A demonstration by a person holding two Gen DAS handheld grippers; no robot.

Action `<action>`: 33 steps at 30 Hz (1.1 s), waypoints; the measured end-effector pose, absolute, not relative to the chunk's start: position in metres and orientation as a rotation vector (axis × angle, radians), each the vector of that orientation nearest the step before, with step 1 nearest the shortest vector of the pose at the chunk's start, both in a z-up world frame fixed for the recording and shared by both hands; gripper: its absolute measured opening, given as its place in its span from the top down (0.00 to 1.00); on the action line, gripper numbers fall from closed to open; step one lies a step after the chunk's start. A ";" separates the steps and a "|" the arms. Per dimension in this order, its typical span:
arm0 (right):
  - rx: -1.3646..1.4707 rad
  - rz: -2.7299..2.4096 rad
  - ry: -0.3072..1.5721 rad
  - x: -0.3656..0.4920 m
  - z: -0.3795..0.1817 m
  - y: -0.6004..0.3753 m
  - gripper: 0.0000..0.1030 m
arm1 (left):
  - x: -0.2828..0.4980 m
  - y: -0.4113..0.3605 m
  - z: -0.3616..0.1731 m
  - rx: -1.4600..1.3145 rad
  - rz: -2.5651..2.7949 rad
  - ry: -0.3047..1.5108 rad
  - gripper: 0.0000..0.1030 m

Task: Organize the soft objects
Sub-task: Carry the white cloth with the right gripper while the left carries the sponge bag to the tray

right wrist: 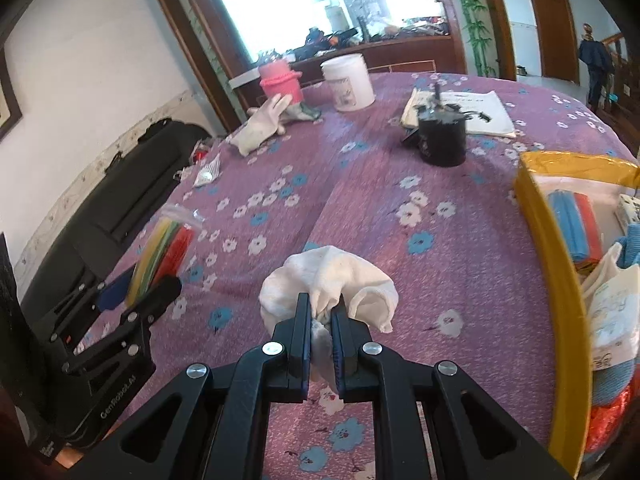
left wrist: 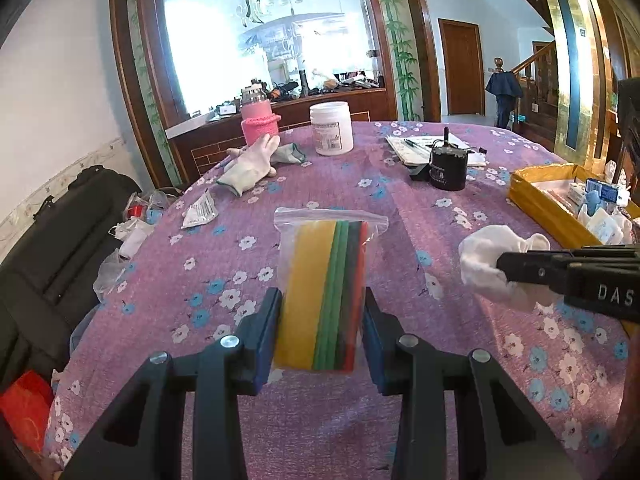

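My left gripper (left wrist: 322, 316) is shut on a clear zip bag of yellow, green and red cloths (left wrist: 326, 280), its pads pressing both sides; the bag stands on edge above the purple flowered tablecloth (left wrist: 224, 420). The bag also shows in the right wrist view (right wrist: 166, 250), held by the left gripper (right wrist: 140, 284). My right gripper (right wrist: 320, 312) is shut on a crumpled white cloth (right wrist: 332, 276), held just over the table. From the left wrist view the white cloth (left wrist: 484, 260) sits right of the bag, with the right gripper (left wrist: 500, 266) on it.
A yellow box (right wrist: 548, 264) with folded cloths and packets stands at the right. White gloves (left wrist: 250, 164), a pink-sleeved bottle (left wrist: 258, 120), a white jar (left wrist: 331, 128), a black cup (left wrist: 448, 168) and papers (right wrist: 476, 112) lie farther back. A small packet (left wrist: 200, 212) lies left.
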State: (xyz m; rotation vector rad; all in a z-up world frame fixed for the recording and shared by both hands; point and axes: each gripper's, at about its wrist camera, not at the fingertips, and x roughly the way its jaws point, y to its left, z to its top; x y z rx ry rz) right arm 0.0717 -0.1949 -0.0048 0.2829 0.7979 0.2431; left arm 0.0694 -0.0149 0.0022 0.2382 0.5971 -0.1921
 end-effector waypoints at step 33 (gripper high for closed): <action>0.577 -0.129 0.443 -0.019 0.074 -0.391 0.90 | 0.042 -0.207 0.066 0.111 -0.627 0.696 0.64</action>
